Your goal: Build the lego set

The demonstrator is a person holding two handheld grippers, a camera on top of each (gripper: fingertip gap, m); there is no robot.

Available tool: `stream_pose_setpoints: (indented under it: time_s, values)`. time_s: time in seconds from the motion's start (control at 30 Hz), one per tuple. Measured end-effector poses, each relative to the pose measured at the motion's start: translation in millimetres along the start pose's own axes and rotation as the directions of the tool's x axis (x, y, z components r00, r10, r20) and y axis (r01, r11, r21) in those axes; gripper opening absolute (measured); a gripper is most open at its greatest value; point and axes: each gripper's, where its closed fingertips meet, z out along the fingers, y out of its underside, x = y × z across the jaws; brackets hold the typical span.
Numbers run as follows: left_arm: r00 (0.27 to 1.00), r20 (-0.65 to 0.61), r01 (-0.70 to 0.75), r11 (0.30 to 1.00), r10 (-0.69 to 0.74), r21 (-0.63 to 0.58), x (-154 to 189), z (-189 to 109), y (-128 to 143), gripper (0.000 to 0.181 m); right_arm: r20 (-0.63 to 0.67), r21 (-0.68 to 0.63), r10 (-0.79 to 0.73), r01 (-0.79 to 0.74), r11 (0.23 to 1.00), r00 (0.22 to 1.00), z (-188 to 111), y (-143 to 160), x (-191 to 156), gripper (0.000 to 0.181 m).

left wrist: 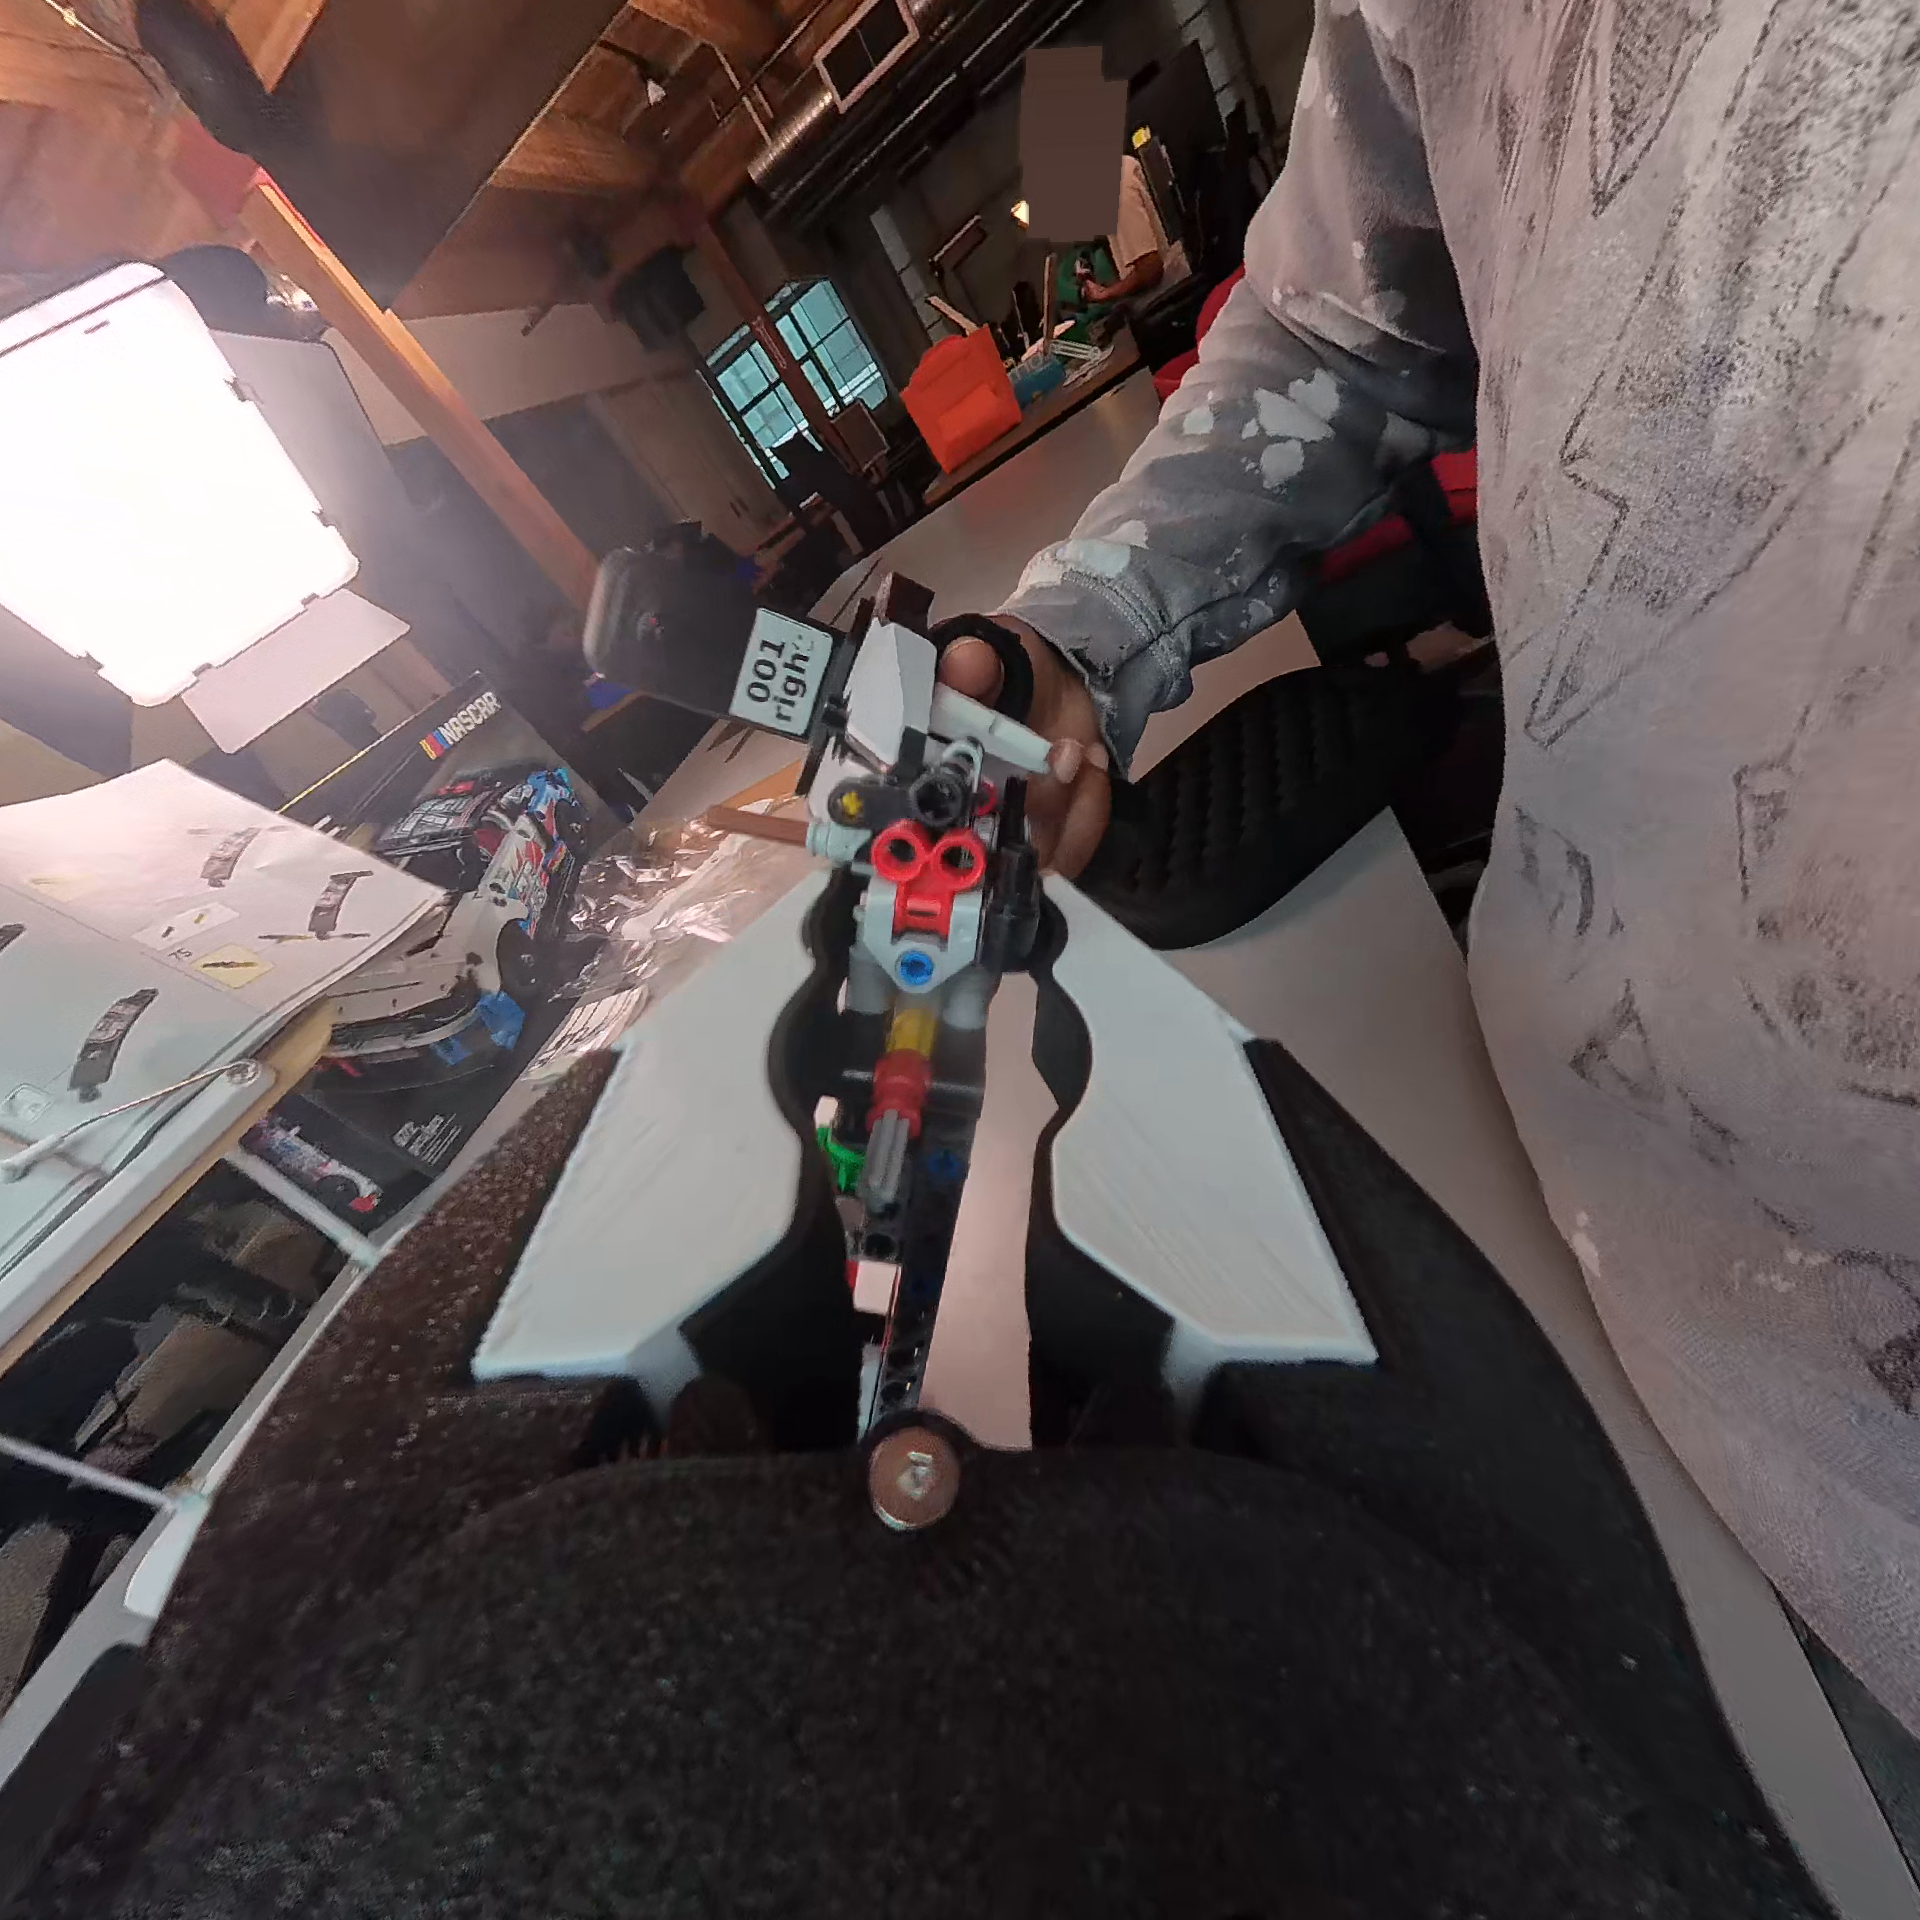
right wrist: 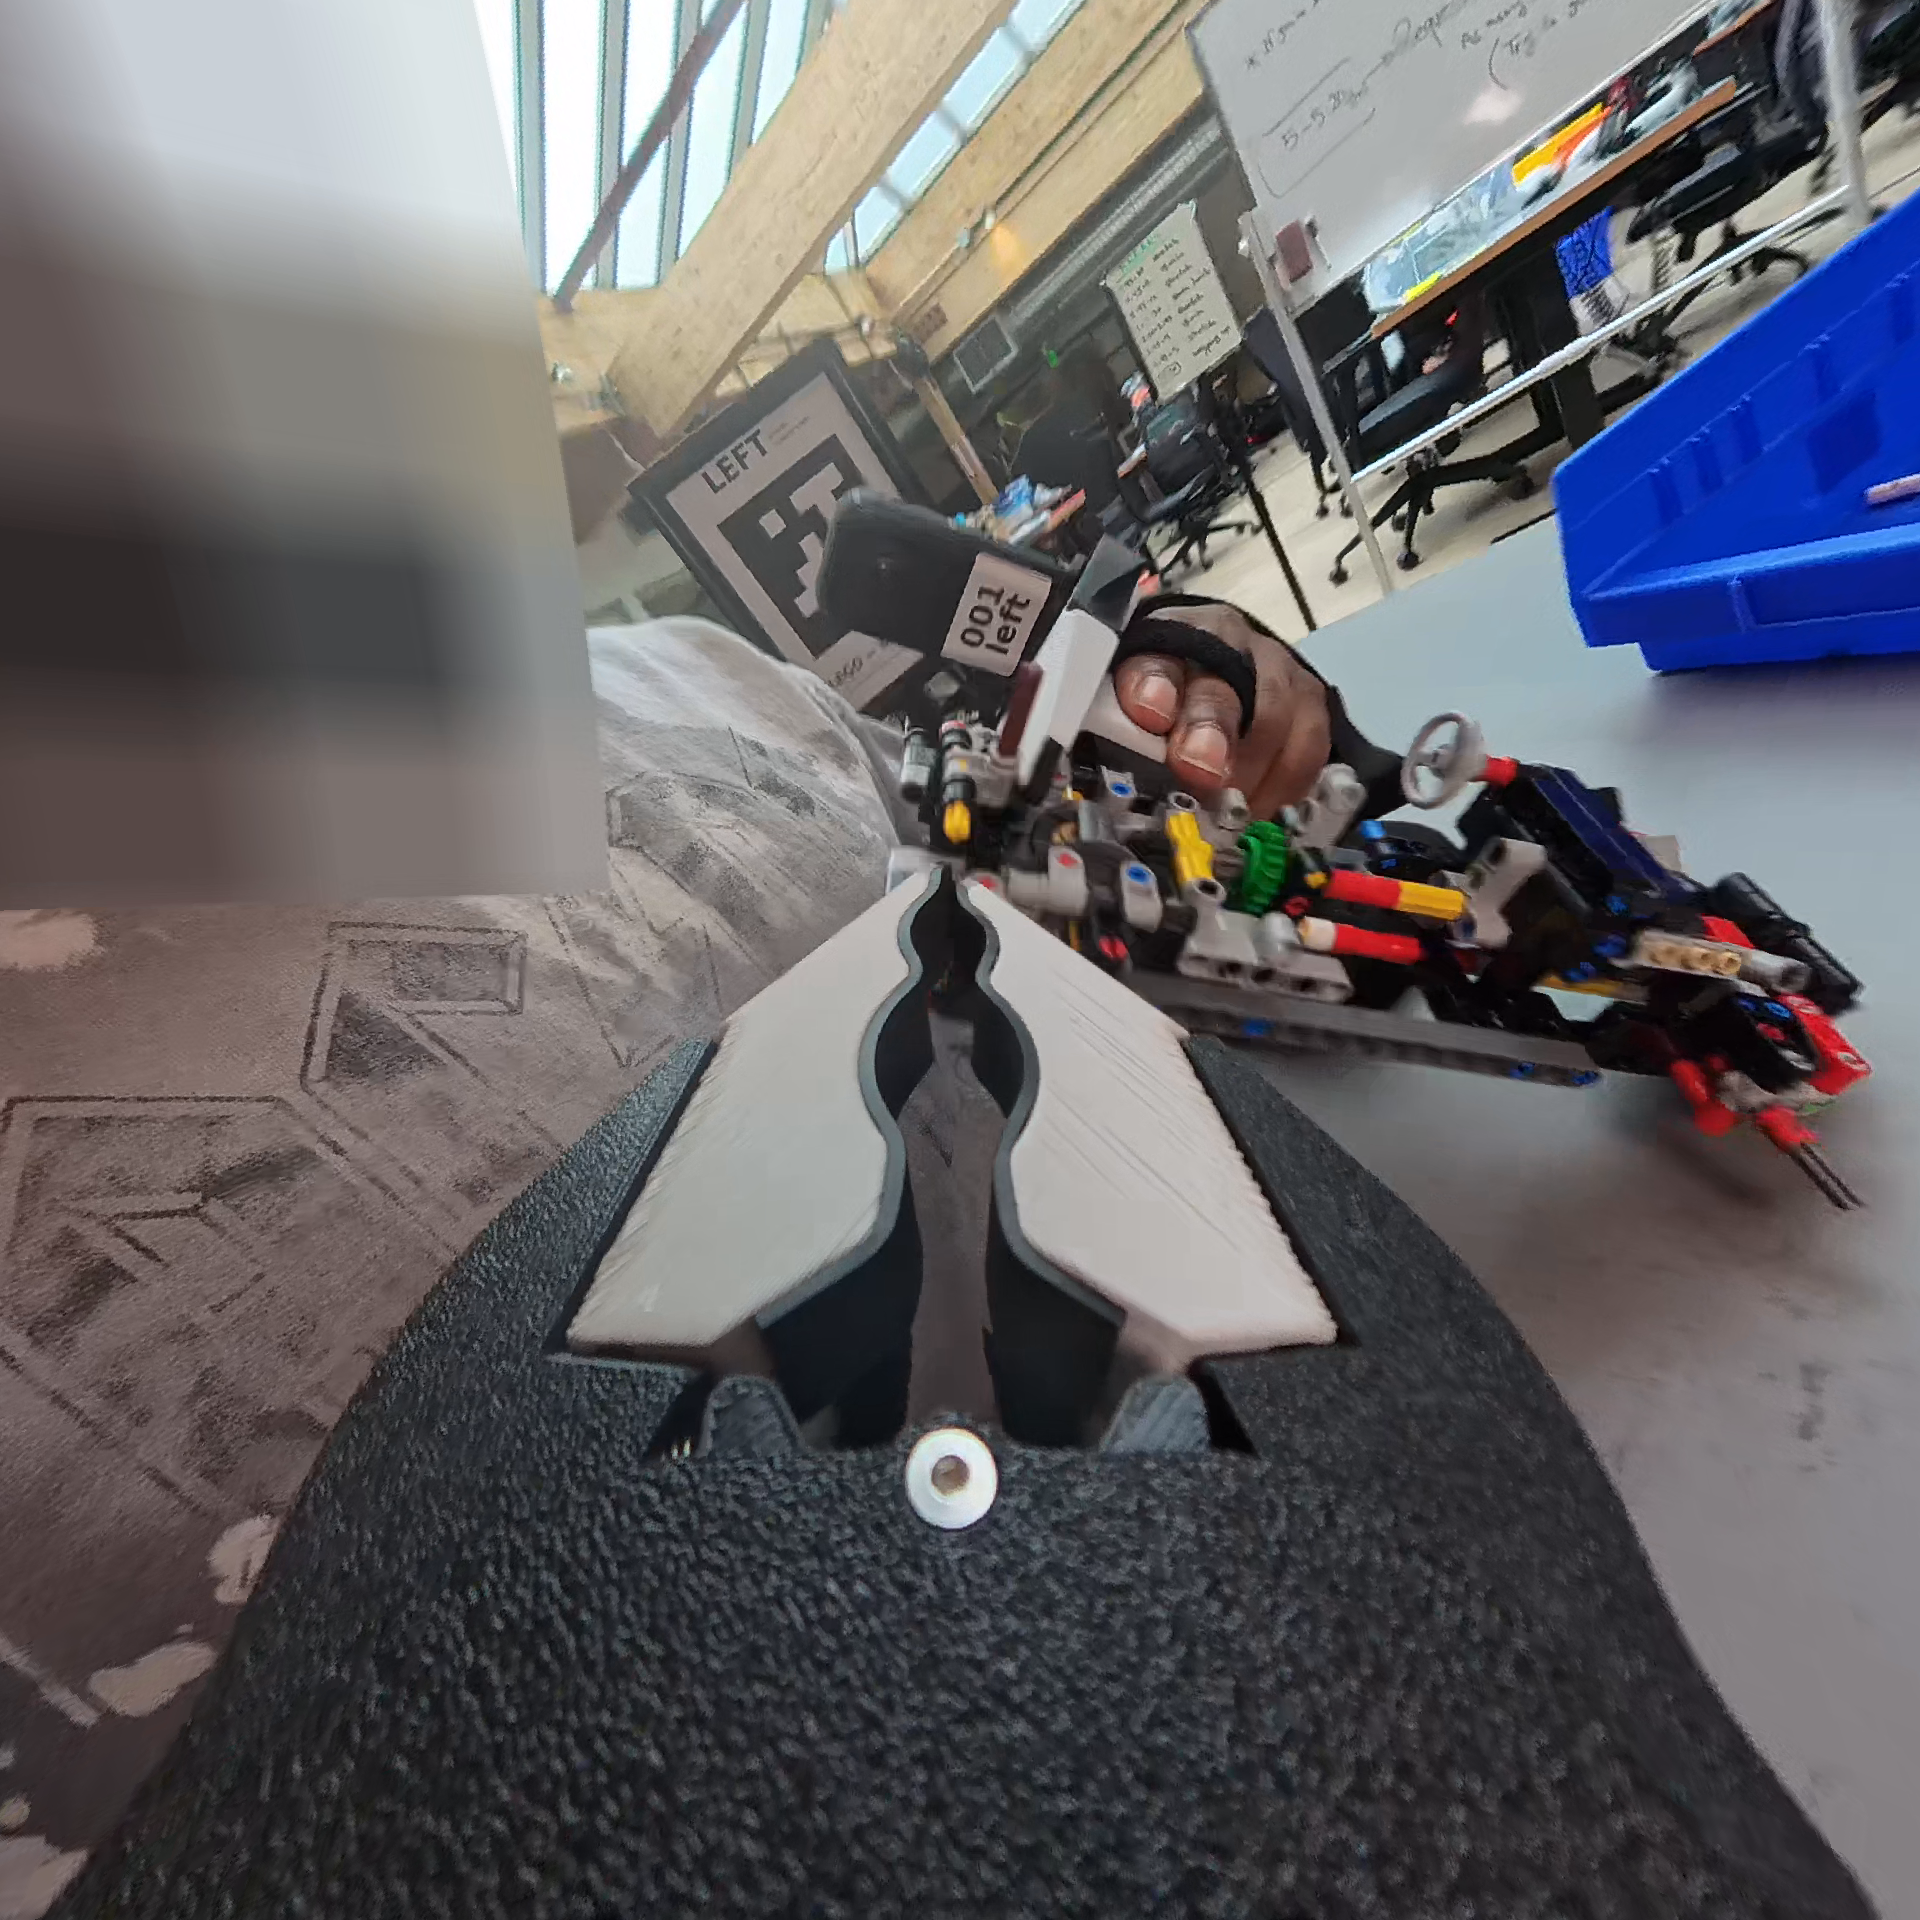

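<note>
Your left tongs (left wrist: 920, 966) clamp the half-built lego car (left wrist: 914, 935), which slants nose-down onto the counter (right wrist: 1558, 1351); your right tongs (right wrist: 948, 883) sit closed on nothing at its near end; twist either and the chassis may flex and shed pins; tags, a box (left wrist: 457, 831) and a whiteboard (right wrist: 1455, 104) bear writing, which I leave unread.

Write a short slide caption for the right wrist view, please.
Right gripper shut at the lego chassis, which the left gripper holds.

The lego model (right wrist: 1351, 914) lies on the table (right wrist: 1558, 1351), with a bin (right wrist: 1766, 499) behind it.
</note>
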Motion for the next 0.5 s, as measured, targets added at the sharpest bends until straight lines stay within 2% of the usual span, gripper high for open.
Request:
stream_pose_setpoints:
  time_s: [0.07,0.13,0.17,0.27,0.37,0.5]
  values:
    - [0.992,0.064,0.105,0.991,-0.111,0.086,-21,-22,-12,0.026,-0.077,0.046,0.013,-0.009,0.999,0.997,-26,-1,14,0.000]
    - [1.000,0.005,0.015,0.999,-0.015,0.028,-2,-11,-9,0.031,-0.117,-0.025,-0.020,0.017,1.000,0.993,-21,17,13,0.000]
    - [1.000,0.011,0.010,0.999,-0.011,0.035,-2,-5,-9,0.031,-0.127,-0.037,-0.020,0.015,0.999,0.992,-19,15,14,0.000]
    - [0.997,0.019,0.071,0.994,-0.072,0.084,-14,-8,-12,0.031,-0.163,0.018,-0.085,0.089,0.996,0.983,-26,-18,9,0.000]
    - [0.998,0.004,0.069,0.994,-0.069,0.088,-9,-5,-13,0.032,-0.141,0.028,-0.145,0.151,0.988,0.979,-16,-36,-7,0.009]
    - [0.998,-0.005,0.060,0.995,-0.060,0.081,-6,-2,-13,0.032,-0.101,-0.027,-0.115,0.113,0.993,0.988,4,-32,-9,0.019]
